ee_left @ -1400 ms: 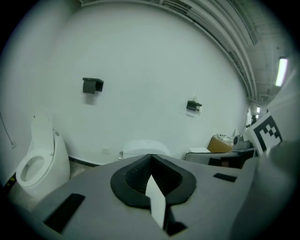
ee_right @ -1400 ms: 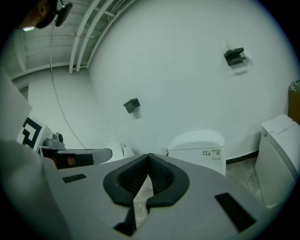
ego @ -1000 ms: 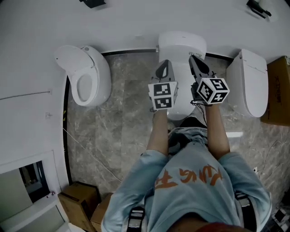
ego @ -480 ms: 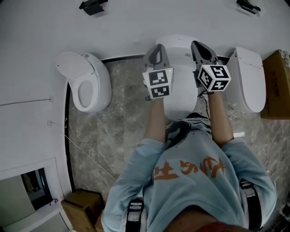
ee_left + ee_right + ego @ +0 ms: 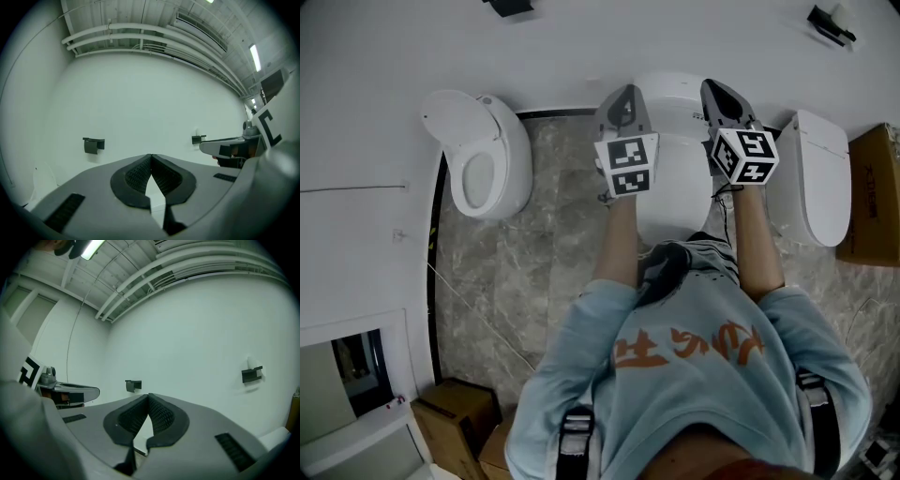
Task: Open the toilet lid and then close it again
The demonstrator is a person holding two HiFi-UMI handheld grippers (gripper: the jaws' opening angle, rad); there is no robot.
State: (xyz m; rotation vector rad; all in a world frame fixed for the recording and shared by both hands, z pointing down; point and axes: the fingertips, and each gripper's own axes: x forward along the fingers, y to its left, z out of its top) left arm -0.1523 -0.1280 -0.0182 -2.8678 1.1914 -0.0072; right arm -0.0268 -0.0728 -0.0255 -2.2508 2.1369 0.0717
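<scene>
The left gripper [image 5: 621, 96] and the right gripper [image 5: 719, 92] are both hovering level, side by side, each with its jaws pressed together on nothing, pointing toward the white wall [image 5: 572, 42], while the toilet lid [image 5: 673, 178] is lying closed below and between them.

A left-hand toilet [image 5: 483, 169] is seen with its lid raised, and a right-hand toilet [image 5: 811, 178] with its lid shut. Both are set on a grey marbled floor [image 5: 544, 272]. Cardboard boxes [image 5: 455, 411] are stacked at the lower left, and another box [image 5: 874, 192] is placed at the right edge. Black brackets [image 5: 93, 145] are fixed to the white wall [image 5: 140, 103], and pipes [image 5: 140, 33] are run beneath the ceiling.
</scene>
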